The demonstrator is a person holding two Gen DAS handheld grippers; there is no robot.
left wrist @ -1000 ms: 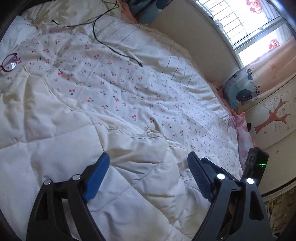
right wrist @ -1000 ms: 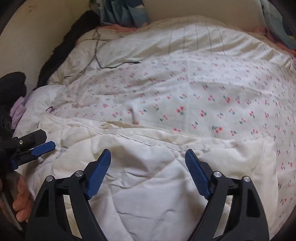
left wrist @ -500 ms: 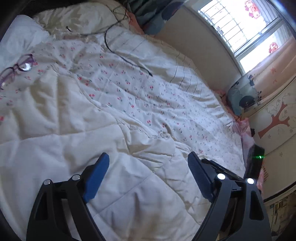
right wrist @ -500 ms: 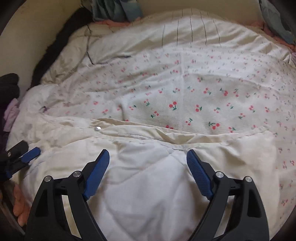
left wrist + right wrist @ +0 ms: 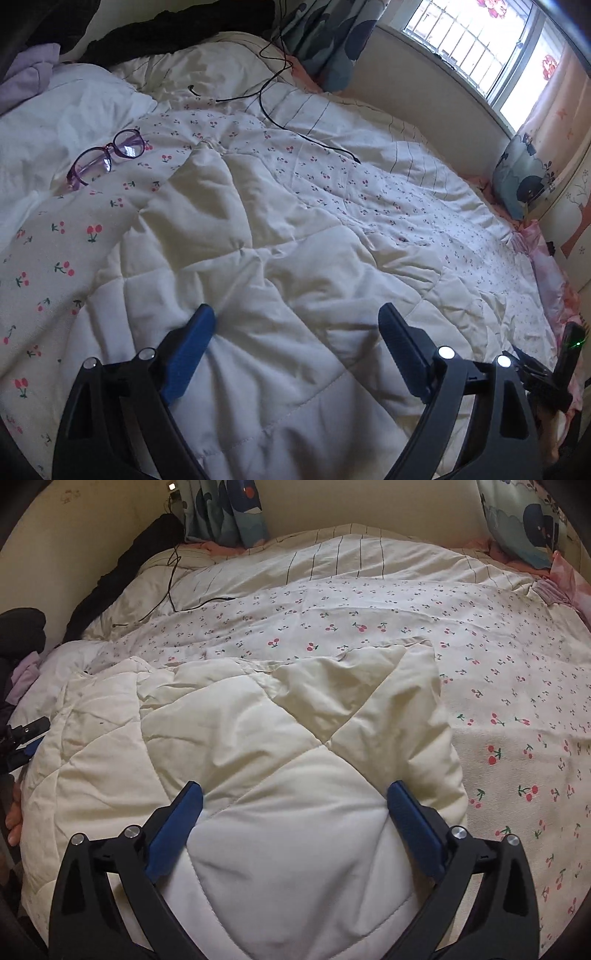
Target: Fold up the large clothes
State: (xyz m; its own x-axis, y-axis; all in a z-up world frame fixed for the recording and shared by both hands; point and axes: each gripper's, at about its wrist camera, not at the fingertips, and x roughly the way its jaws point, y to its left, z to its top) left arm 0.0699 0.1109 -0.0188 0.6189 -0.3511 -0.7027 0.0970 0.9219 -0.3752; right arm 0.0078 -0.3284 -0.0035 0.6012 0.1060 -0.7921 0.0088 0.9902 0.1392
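A cream quilted padded garment (image 5: 280, 258) lies spread and wrinkled on the cherry-print bedspread (image 5: 424, 206). It also shows in the right wrist view (image 5: 258, 738), with a folded upper edge. My left gripper (image 5: 295, 325) is open just above the garment's near part, holding nothing. My right gripper (image 5: 293, 797) is open over the garment's near right part, holding nothing. The left gripper also shows at the left edge of the right wrist view (image 5: 22, 738). The right gripper shows at the lower right of the left wrist view (image 5: 546, 373).
Purple glasses (image 5: 107, 155) lie on the bedspread at the left. A black cable (image 5: 266, 103) runs across the far bedding. Dark clothes (image 5: 162, 37) are piled at the headboard side. A patterned pillow (image 5: 521, 177) and a window (image 5: 472, 40) are at the right. A wall (image 5: 92, 524) bounds the bed.
Both cameras have pulled back and risen, so more of the bed shows. The garment's right part now lies folded over into a narrower shape. Both grippers stay open.
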